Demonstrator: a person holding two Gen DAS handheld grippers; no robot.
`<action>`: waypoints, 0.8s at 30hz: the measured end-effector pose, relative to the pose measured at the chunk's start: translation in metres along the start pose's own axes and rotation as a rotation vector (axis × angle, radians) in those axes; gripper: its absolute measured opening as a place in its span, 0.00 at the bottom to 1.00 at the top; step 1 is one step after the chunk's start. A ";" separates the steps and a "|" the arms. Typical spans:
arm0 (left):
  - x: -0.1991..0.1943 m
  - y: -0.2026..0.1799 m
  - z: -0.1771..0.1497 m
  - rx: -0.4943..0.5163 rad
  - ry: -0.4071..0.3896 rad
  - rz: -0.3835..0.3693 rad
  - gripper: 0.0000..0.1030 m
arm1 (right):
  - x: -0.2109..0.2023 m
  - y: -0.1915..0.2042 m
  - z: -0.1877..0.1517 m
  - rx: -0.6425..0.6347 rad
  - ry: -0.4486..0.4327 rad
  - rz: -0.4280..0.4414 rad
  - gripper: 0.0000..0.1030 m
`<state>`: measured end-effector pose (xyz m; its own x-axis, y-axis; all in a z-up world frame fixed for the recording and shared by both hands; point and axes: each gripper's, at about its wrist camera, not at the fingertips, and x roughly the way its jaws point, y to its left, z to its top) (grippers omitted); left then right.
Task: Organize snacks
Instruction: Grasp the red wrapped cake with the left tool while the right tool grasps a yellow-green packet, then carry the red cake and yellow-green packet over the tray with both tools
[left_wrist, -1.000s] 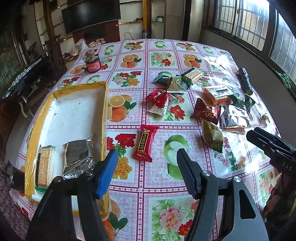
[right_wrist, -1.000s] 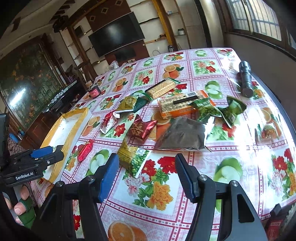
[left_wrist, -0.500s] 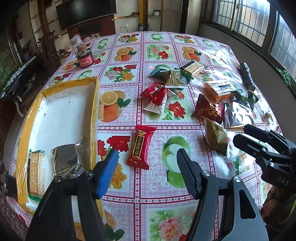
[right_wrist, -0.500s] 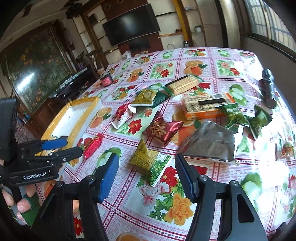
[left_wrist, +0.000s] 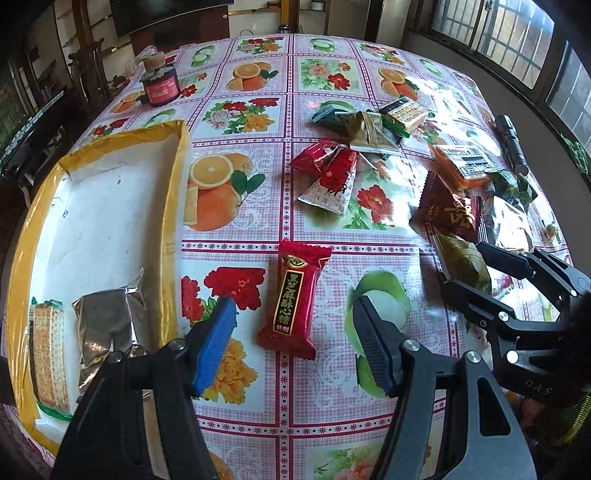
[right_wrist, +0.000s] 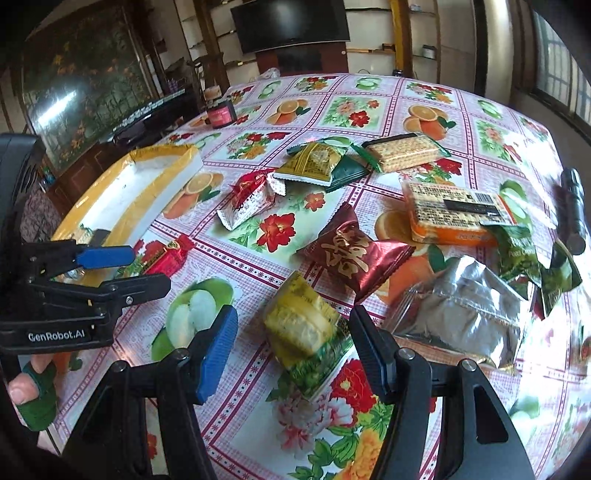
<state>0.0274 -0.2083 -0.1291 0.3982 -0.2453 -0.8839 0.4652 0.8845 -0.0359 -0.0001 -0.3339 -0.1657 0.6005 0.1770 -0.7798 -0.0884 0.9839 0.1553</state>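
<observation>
Snacks lie loose on the counter (left_wrist: 258, 206), so each hand-held gripper, left (left_wrist: 291, 332) and right (right_wrist: 291, 343), gapes empty over one: red candy bar (left_wrist: 293, 299), yellow-green packet (right_wrist: 306, 332).

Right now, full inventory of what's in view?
tray: 1, yellow-rimmed, white inside, table's left
packets in tray: 2, silver and cracker
red candy bar: 1, between left gripper's fingers
yellow-green packet: 1, between right gripper's fingers
loose snacks: about ten, mixed colours, mid-table
jar: 1, dark red, far left
flashlight: 1, black, right edge
left gripper: open
right gripper: open
</observation>
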 end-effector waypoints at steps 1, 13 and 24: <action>0.003 0.001 0.001 -0.005 0.008 -0.006 0.65 | 0.003 0.001 0.000 -0.006 0.014 -0.002 0.61; 0.010 0.004 0.004 -0.012 0.009 -0.004 0.26 | 0.008 0.001 0.009 -0.002 0.008 0.011 0.41; -0.009 0.005 0.000 -0.016 -0.041 -0.035 0.20 | -0.023 -0.007 -0.001 0.097 -0.068 0.077 0.33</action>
<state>0.0257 -0.2020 -0.1215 0.4142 -0.2919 -0.8621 0.4667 0.8813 -0.0741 -0.0138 -0.3444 -0.1494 0.6475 0.2465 -0.7210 -0.0613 0.9600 0.2732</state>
